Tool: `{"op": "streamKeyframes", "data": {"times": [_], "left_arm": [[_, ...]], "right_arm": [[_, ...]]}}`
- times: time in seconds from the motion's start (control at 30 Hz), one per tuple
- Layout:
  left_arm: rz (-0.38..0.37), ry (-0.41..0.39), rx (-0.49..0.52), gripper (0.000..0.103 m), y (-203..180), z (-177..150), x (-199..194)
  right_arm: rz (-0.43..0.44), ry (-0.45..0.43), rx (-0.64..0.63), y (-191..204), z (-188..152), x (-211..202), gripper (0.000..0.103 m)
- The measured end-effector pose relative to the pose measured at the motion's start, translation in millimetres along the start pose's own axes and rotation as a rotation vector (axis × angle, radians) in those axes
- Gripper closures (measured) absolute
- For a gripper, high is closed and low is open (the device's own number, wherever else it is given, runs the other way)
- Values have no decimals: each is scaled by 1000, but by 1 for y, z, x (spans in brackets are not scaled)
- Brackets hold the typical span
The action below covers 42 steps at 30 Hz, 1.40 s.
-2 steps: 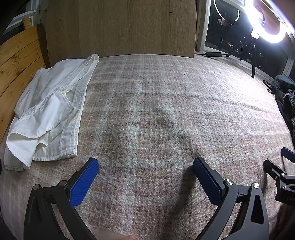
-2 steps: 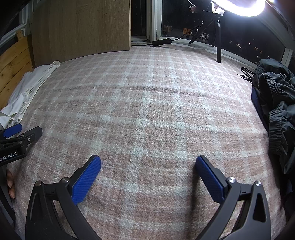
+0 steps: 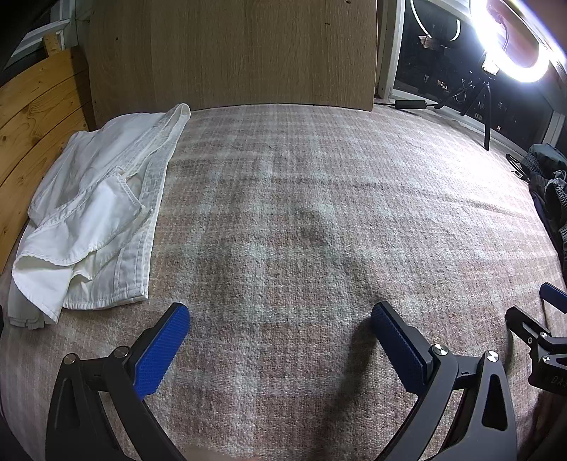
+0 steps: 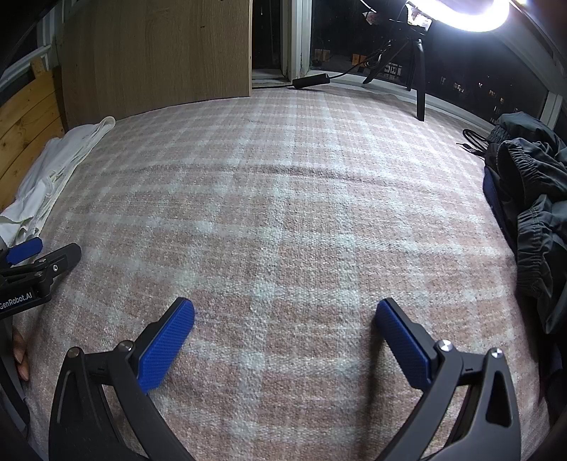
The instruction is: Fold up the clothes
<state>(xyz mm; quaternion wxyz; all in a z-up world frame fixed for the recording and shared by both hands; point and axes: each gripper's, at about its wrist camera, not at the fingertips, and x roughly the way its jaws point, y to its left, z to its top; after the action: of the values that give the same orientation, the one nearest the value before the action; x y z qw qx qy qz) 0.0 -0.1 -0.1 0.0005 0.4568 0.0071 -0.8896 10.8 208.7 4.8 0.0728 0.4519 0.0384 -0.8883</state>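
**Both grippers released, clothes at the edges**

Left gripper (image 3: 280, 319) and right gripper (image 4: 283, 317) both spread wide, nothing between the blue pads, low over the pink plaid blanket (image 4: 283, 212). White folded garment (image 3: 92, 220) lies at the blanket's far left, near the wood panel (image 3: 230, 53). Dark rumpled clothes (image 4: 531, 198) heaped at the right edge. Ring light (image 4: 460, 14) top right.

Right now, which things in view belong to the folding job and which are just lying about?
Job:
white garment, folded at the left
dark clothes, heaped at the right
plaid blanket, the work surface
left tongs and right tongs, both open

Lying about:
ring light
tripod
wooden board
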Motion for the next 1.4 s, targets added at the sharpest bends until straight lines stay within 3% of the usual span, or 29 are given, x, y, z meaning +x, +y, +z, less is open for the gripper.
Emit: {"op": "streamKeyframes", "data": {"times": [0.4, 0.5, 0.6, 0.8, 1.1, 1.23, 1.4], "left_arm": [[-1, 7, 0, 0, -2, 0, -3], [-28, 46, 9, 1, -1, 1, -3], [-102, 65, 1, 1, 2, 5, -13], [-127, -26, 34, 1, 3, 23, -62], [-232, -150, 92, 1, -10, 54, -136], [-295, -195, 101, 1, -24, 65, -161], [-315, -236, 125, 1, -46, 74, -178]], "right_arm": [[-22, 36, 36, -2, 2, -1, 0], [-17, 65, 75, -5, 3, -7, 0], [-33, 28, 97, -14, 11, -28, 0], [-77, -65, 146, -39, 22, -84, 0], [-119, -208, 285, -92, 26, -175, 0], [-145, -224, 300, -128, 30, -184, 0], [-179, -239, 311, -175, 37, -191, 0]]}}
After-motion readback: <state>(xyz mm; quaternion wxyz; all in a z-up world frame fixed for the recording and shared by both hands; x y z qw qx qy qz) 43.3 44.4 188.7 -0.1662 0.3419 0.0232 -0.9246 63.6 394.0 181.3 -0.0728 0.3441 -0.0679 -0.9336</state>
